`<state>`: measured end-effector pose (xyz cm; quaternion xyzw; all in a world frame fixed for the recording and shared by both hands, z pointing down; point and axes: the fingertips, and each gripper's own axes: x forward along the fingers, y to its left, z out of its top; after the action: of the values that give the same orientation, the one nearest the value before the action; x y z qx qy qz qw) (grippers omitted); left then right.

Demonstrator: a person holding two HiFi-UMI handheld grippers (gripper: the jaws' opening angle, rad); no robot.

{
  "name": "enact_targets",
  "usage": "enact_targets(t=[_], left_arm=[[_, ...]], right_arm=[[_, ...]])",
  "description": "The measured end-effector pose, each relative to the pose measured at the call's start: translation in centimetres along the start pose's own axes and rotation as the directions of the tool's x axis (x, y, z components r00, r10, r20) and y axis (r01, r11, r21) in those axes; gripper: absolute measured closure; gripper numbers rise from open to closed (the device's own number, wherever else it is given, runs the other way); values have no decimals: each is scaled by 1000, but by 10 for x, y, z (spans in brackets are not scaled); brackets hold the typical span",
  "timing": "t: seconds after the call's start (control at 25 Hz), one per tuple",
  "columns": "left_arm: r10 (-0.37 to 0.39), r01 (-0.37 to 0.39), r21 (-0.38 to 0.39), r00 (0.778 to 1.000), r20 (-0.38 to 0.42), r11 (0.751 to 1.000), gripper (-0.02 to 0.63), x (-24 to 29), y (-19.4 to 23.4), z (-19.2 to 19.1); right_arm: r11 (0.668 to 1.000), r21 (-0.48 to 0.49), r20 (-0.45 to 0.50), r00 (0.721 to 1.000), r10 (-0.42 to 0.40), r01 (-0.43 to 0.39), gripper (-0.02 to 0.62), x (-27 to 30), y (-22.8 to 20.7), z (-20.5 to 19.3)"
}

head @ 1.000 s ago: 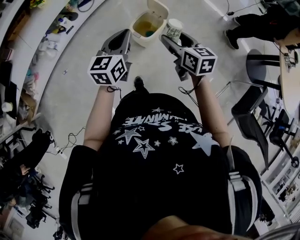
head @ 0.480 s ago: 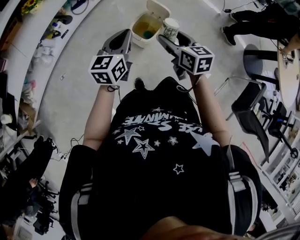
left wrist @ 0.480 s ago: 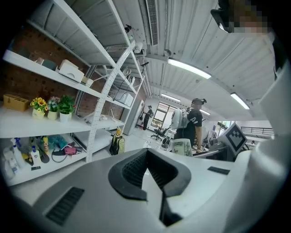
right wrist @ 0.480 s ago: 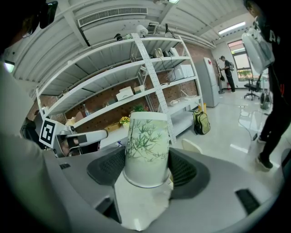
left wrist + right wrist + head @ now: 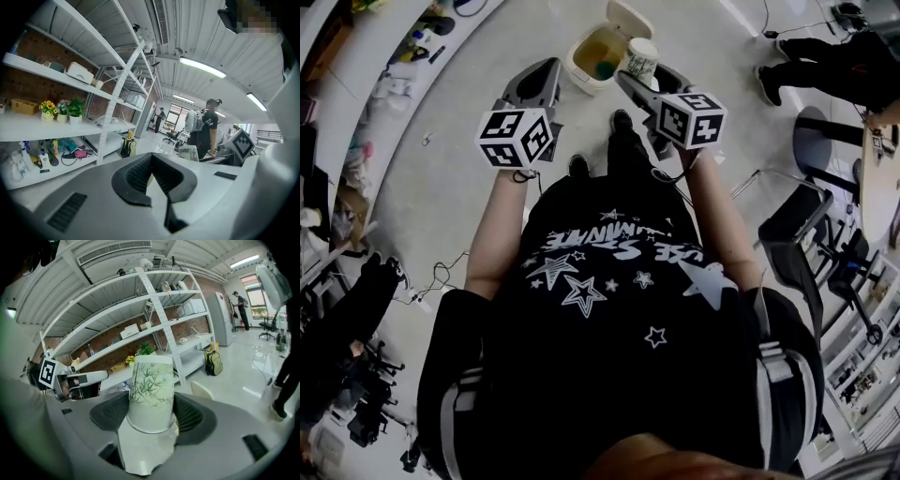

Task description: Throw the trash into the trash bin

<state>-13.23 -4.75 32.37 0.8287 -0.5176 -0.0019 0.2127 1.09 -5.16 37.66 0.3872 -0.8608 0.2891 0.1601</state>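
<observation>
The right gripper (image 5: 639,71) pinches a white paper cup printed with green bamboo (image 5: 151,385), its long axis running out along the jaws. A cream plastic trash bin (image 5: 579,79), lid open, stands on the floor just ahead and left of the cup. The left gripper (image 5: 151,172), jaws pressed together on nothing, hangs at the bin's other side.

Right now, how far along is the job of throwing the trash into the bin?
Done: the paper cup is picked up, and the trash bin on the floor ahead has its lid open. In hand: the right gripper clamps the cup; the left gripper is shut on nothing. Left: bring the cup over the opening and release it.
</observation>
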Motion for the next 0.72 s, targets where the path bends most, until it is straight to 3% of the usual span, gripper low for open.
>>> enact_targets(t=[0.72], left_arm=[[167, -167, 23, 985, -45, 986, 597, 108, 16, 10]], right_arm=[[977, -66, -124, 973, 196, -205, 291, 83, -80, 62]])
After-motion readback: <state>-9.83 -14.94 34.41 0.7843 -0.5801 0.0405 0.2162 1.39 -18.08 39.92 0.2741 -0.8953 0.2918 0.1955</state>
